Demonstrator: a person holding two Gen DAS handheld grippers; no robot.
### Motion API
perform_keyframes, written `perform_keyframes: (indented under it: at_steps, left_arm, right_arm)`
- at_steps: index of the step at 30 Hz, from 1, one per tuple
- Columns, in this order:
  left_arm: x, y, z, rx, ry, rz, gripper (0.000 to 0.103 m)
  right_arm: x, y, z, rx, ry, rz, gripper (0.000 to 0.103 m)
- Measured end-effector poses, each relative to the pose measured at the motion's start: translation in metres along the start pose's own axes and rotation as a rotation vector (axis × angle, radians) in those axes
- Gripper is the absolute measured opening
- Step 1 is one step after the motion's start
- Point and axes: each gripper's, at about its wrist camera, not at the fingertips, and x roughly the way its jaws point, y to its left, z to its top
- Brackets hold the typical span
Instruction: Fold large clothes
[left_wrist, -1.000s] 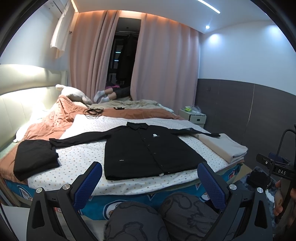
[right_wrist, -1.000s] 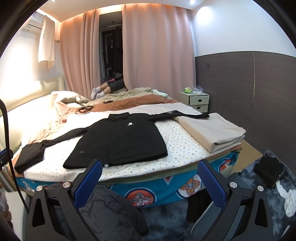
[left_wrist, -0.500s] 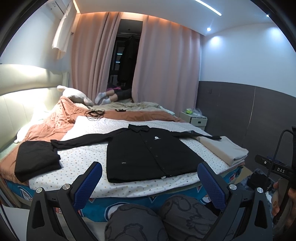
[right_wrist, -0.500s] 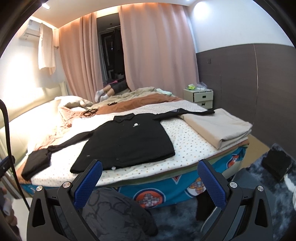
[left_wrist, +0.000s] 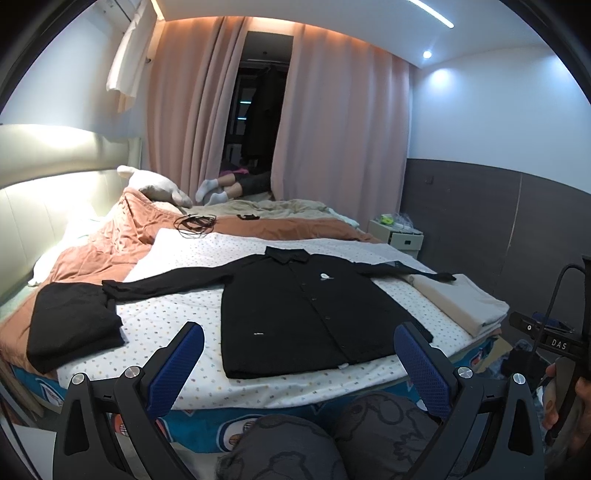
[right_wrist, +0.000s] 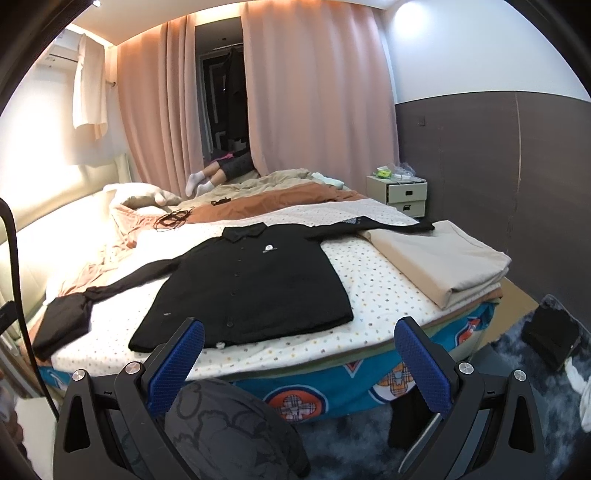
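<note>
A black long-sleeved button shirt (left_wrist: 306, 306) (right_wrist: 255, 284) lies flat and face up on the dotted white sheet (left_wrist: 177, 314) of the bed, both sleeves spread out sideways. Its hem is near the bed's front edge. My left gripper (left_wrist: 299, 363) hovers open in front of the bed, short of the hem, holding nothing. In the right wrist view my right gripper (right_wrist: 299, 363) is also open and empty, off the bed's front edge near the hem's right part.
A folded black garment (left_wrist: 70, 325) (right_wrist: 61, 325) lies at the bed's left end. Folded beige cloth (left_wrist: 461, 302) (right_wrist: 439, 258) sits at the right end. Orange bedding, a cable coil (left_wrist: 194, 221) and a person's socked feet (left_wrist: 212, 188) are behind. A nightstand (right_wrist: 400, 194) stands by the wall. My knees (left_wrist: 332, 439) are below.
Both grippers have drifted a little closer to the bed and tilted slightly; the shirt has not moved and both stay open.
</note>
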Motion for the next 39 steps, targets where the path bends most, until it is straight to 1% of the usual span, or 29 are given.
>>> perform_keyframes:
  at_steps: [9,13,17,24,31,35,39]
  left_arm:
    - [0.051,0.031,0.025,-0.012,0.03,0.032,0.103]
    - [0.078,0.048,0.039,-0.033,0.059,0.039,0.103]
    - [0.107,0.066,0.052,-0.041,0.09,0.065,0.103]
    - [0.156,0.098,0.066,-0.076,0.134,0.102,0.103]
    - [0.197,0.137,0.082,-0.126,0.172,0.165,0.103]
    - [0.216,0.16,0.091,-0.148,0.191,0.205,0.103]
    - [0.231,0.183,0.1,-0.161,0.199,0.246,0.103]
  right_arm:
    - [0.057,0.03,0.021,-0.062,0.025,0.041,0.103]
    - [0.09,0.041,0.036,-0.055,0.043,0.063,0.103]
    - [0.124,0.052,0.053,-0.046,0.054,0.073,0.103]
    - [0.18,0.074,0.079,-0.041,0.077,0.089,0.103]
    - [0.235,0.106,0.105,-0.077,0.092,0.113,0.103]
    - [0.262,0.126,0.119,-0.091,0.086,0.131,0.103]
    - [0.291,0.143,0.131,-0.069,0.087,0.183,0.103]
